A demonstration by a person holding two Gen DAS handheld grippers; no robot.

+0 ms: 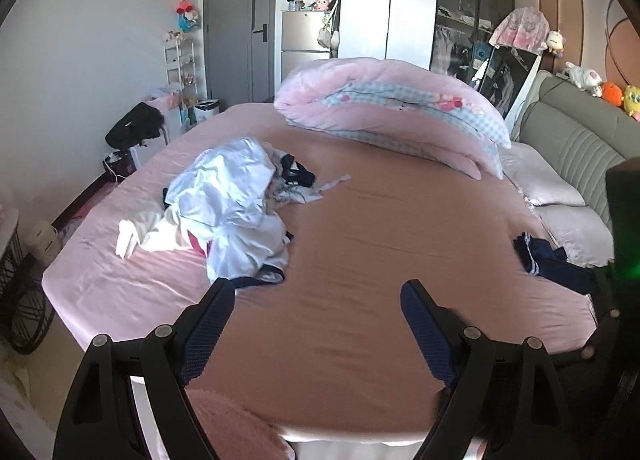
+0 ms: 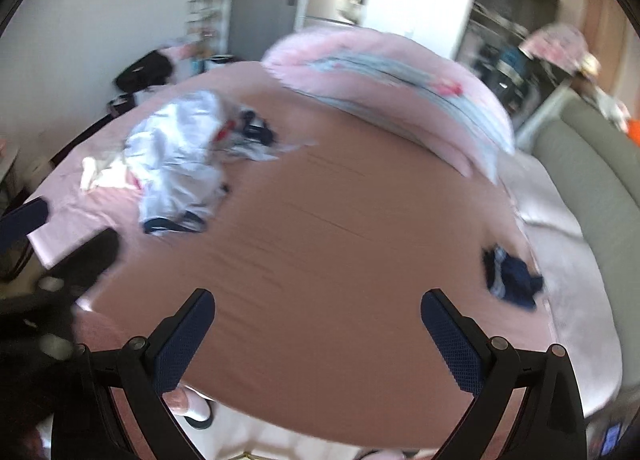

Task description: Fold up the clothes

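Black left claw (image 1: 318, 296) wide apart, empty

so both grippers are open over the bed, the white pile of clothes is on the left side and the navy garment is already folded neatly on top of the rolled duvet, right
Not quite. The navy garment is not on the rolled duvet; it lies crumpled on the bed sheet at the right, near the pillows, as the left wrist view shows. The rest holds: the left gripper and right gripper are open, and the white pile of clothes is on the left.
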